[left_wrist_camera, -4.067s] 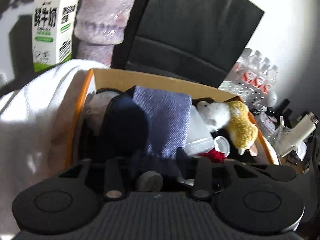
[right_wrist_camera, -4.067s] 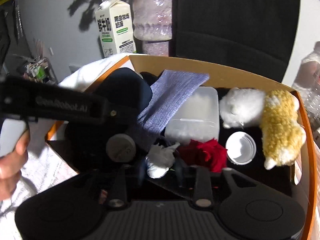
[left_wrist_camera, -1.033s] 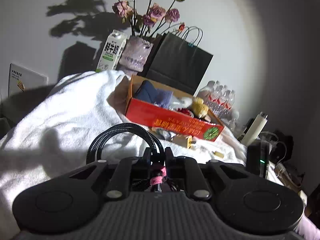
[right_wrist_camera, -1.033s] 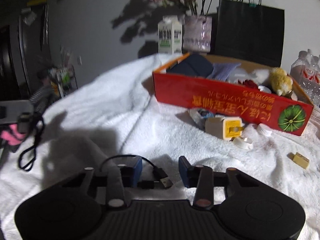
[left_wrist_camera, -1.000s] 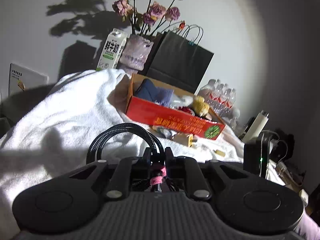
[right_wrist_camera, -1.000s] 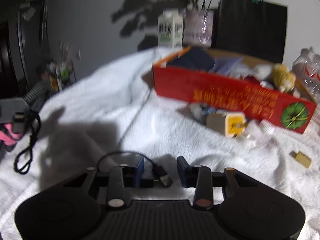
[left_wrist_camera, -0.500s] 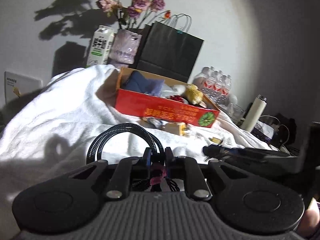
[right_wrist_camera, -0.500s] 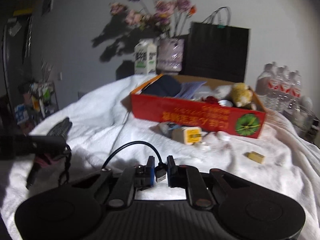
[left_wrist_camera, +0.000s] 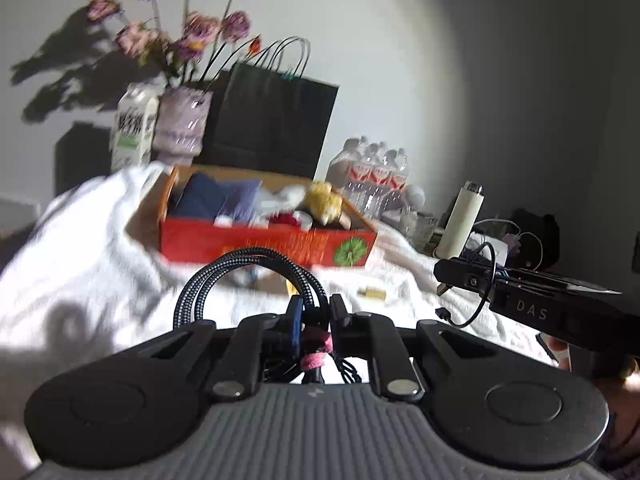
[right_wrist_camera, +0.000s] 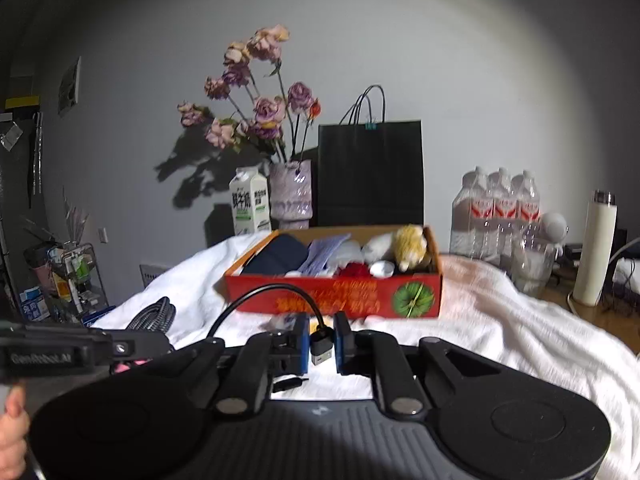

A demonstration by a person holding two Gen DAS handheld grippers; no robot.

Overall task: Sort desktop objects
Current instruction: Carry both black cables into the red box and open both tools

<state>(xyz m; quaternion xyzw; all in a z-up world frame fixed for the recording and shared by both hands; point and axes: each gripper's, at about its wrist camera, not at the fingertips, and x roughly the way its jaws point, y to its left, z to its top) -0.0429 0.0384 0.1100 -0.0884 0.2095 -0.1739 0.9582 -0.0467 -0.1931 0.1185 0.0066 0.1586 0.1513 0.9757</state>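
Observation:
My left gripper [left_wrist_camera: 316, 312] is shut on a coiled braided black cable [left_wrist_camera: 224, 276] bound with a pink tie, held above the white towel. My right gripper [right_wrist_camera: 322, 338] is shut on the USB plug of a thin black cable [right_wrist_camera: 322, 344] that loops up to the left. The red cardboard box [left_wrist_camera: 264, 246] stands ahead, holding a dark blue pouch, purple cloth, plush toys and a red item; it also shows in the right wrist view [right_wrist_camera: 336, 294]. The right gripper shows at the right of the left wrist view [left_wrist_camera: 520, 300], and the left gripper at the left of the right wrist view [right_wrist_camera: 80, 348].
A white towel [right_wrist_camera: 500, 320] covers the table. Behind the box stand a milk carton [right_wrist_camera: 248, 204], a vase of flowers [right_wrist_camera: 290, 194] and a black paper bag [right_wrist_camera: 370, 172]. Water bottles [right_wrist_camera: 496, 208] and a white flask [right_wrist_camera: 596, 248] stand at the right. Small items [left_wrist_camera: 372, 292] lie before the box.
Both grippers have risen and moved toward the box with their cables. The right gripper shut on the USB plug and lifted the thin cable off the towel.

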